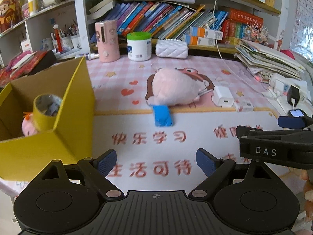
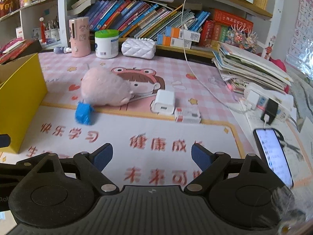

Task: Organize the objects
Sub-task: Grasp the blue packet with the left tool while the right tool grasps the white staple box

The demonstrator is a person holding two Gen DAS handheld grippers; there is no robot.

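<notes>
A pink plush toy (image 1: 176, 87) lies mid-desk on the pink mat; it also shows in the right wrist view (image 2: 104, 88). A blue crumpled packet (image 1: 163, 115) lies at its near side, also seen in the right wrist view (image 2: 84, 113). A white charger (image 1: 224, 96) and a small red-white box (image 1: 243, 105) lie to the right; they show in the right wrist view as charger (image 2: 164, 101) and box (image 2: 187, 114). A yellow cardboard box (image 1: 64, 117) at left holds a tape roll (image 1: 46, 107) and a small pink toy (image 1: 28, 126). My left gripper (image 1: 156, 161) and right gripper (image 2: 151, 156) are open and empty, near the desk's front.
A pink cylinder (image 1: 107, 40), a white jar with green lid (image 1: 139, 46) and a white quilted case (image 1: 172, 49) stand at the back below a bookshelf. A stack of books (image 2: 252, 66), a power strip (image 2: 268, 99) and a lit phone (image 2: 273, 154) lie at right.
</notes>
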